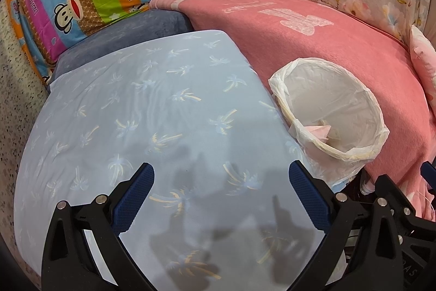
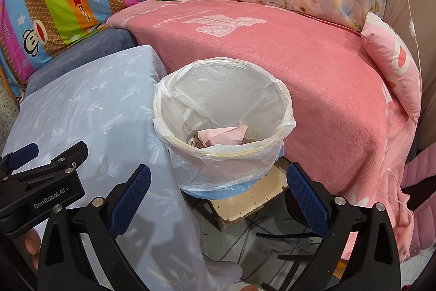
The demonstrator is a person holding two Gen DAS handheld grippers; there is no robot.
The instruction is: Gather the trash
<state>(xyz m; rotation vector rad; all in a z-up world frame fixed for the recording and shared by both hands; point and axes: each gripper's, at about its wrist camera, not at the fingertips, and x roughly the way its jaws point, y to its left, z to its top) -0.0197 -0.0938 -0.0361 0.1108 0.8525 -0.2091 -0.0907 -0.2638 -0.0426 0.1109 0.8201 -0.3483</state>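
Bin point(image 2: 223, 111) sits lined between blue palm-print worktop point(image 1: 152, 105) and pink blanket point(image 2: 313, 67), pink scrap point(image 2: 220, 137) already inside. Left claw point(image 1: 220, 198) wide, empty; right claw point(image 2: 218, 198) wide, empty — scan cloth for leftovers, approach low, drop over rim.

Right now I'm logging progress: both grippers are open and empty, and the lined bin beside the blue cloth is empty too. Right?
Not quite: the lined bin is not empty. The right wrist view shows a pink cloth inside. Both the left gripper and right gripper are open and empty.
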